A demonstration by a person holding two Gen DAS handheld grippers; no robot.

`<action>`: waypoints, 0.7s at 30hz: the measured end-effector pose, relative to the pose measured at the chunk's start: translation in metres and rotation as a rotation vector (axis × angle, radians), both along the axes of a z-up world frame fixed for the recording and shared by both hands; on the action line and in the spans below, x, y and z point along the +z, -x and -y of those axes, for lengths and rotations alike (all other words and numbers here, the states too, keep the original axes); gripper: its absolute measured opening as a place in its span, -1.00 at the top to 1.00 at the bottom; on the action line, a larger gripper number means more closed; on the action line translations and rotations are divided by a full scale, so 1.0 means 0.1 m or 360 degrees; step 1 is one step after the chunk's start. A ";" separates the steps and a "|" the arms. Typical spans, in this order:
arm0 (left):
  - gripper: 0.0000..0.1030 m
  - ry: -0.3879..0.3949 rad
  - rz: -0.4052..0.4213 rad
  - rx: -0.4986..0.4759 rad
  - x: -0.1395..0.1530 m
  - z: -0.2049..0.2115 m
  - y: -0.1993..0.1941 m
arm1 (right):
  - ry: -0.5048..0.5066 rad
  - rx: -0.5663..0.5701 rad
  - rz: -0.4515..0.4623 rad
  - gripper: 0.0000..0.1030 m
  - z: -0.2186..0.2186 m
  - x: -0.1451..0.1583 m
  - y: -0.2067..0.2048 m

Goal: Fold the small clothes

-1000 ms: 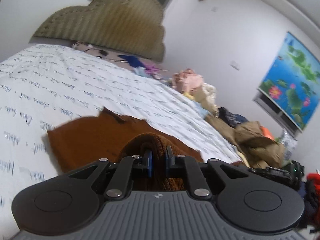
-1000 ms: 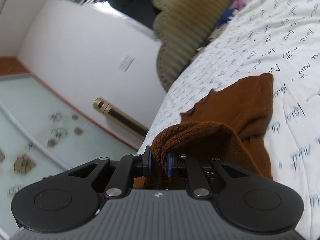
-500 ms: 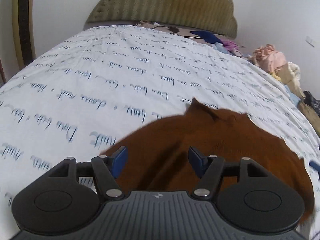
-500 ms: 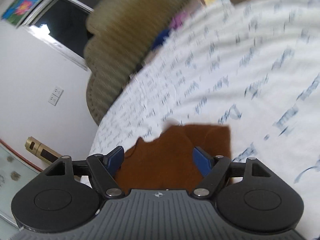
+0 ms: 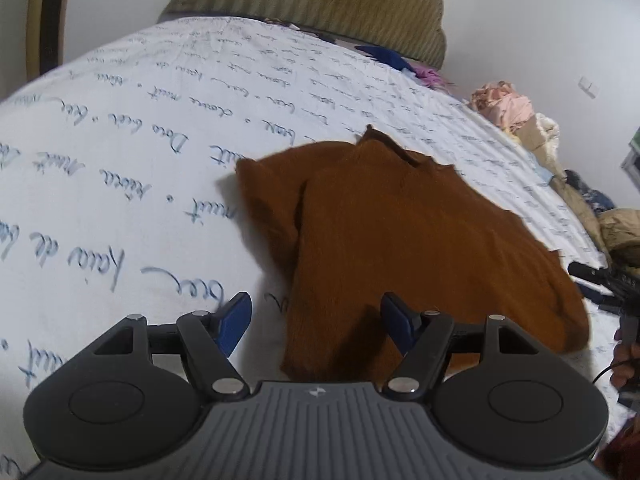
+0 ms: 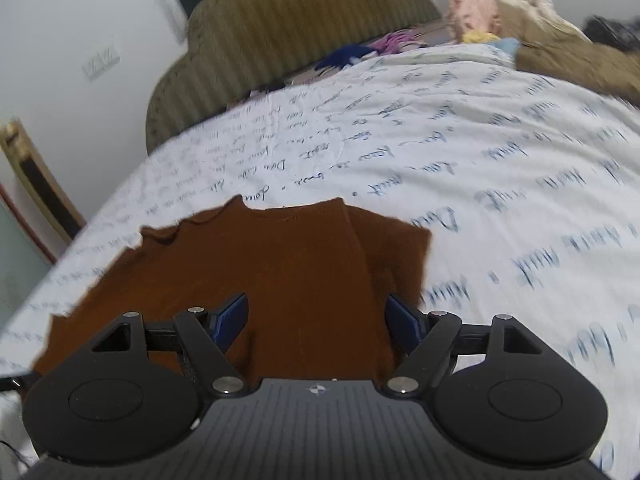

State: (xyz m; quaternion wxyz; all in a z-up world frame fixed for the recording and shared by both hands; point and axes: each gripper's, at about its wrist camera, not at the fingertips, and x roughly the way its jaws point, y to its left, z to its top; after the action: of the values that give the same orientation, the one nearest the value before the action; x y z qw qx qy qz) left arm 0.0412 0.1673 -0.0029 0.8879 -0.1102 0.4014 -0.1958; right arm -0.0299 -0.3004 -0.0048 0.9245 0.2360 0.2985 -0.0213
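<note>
the brown knit top [image 5: 400, 240] lies flat on the white bedsheet [image 5: 120, 140] printed with blue script, near the edge of the bed closest to the cameras, with its collar [image 5: 400, 152] pointing toward the olive headboard [image 5: 320, 4]. one side panel is already laid over the body, its long edge running from the collar area down to the hem, and a strip of the under layer shows beyond it [image 6: 396, 256]. the left gripper [image 5: 316, 320] hovers just above the hem corner with its blue fingers spread wide, nothing between them; the right gripper [image 6: 316, 316] hangs over the middle of the cloth, its fingers likewise spread and empty. the step in hand looks like choosing fresh pinch points for the next fold. to do it well, each gripper should come down on a corner or edge so that it catches every layer there, not just the top one, otherwise the folded panel will slide open on lifting. the knit looks soft and a little thick, so it should bunch easily; a deep bite and an even lift by both sides would keep the edge straight. the far pile of clothes [image 5: 504, 104] is well apart and no hindrance.
</note>
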 end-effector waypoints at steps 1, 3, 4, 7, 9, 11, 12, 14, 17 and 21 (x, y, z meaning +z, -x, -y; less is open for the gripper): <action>-0.37 0.0038 0.0004 -0.0020 0.00 0.00 0.02 | -0.0036 -0.0004 0.0029 -0.47 0.03 0.01 0.13; -0.13 0.0108 0.0019 -0.0041 0.03 0.01 0.03 | -0.0053 0.0021 0.0062 -0.47 0.02 0.05 0.31; 0.07 0.0134 0.0031 -0.0047 0.04 0.02 0.03 | -0.0044 0.0066 0.0062 -0.47 -0.01 0.05 0.37; 0.63 0.0118 0.0071 -0.0055 0.09 0.09 0.02 | -0.0032 0.0151 0.0028 -0.02 -0.09 0.02 0.41; 0.82 0.0106 0.0090 -0.0067 0.09 0.12 0.04 | -0.0015 0.0138 -0.0026 0.57 -0.09 -0.04 0.35; 0.86 0.0110 0.0117 -0.0061 0.10 0.09 0.10 | -0.0088 0.0109 -0.0018 0.79 -0.03 -0.08 0.36; 0.87 0.0115 0.0126 -0.0055 0.11 0.04 0.15 | -0.0137 0.0100 0.0018 0.80 0.01 -0.06 0.41; 0.89 0.0123 0.0157 -0.0053 0.17 -0.10 0.26 | -0.0168 0.0084 0.0097 0.84 0.05 0.04 0.58; 0.89 0.0048 0.0188 -0.0067 0.13 -0.25 0.39 | -0.0108 0.0082 0.0085 0.90 0.09 0.10 0.76; 0.82 -0.0098 0.0035 -0.0108 -0.07 -0.20 0.35 | 0.0234 0.0074 -0.0089 0.78 -0.06 0.05 0.75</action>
State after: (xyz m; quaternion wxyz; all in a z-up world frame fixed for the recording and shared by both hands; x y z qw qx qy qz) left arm 0.0062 0.1868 -0.0103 0.8881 -0.0669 0.4011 -0.2145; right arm -0.1051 -0.2944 0.0002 0.9309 0.1598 0.3273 -0.0283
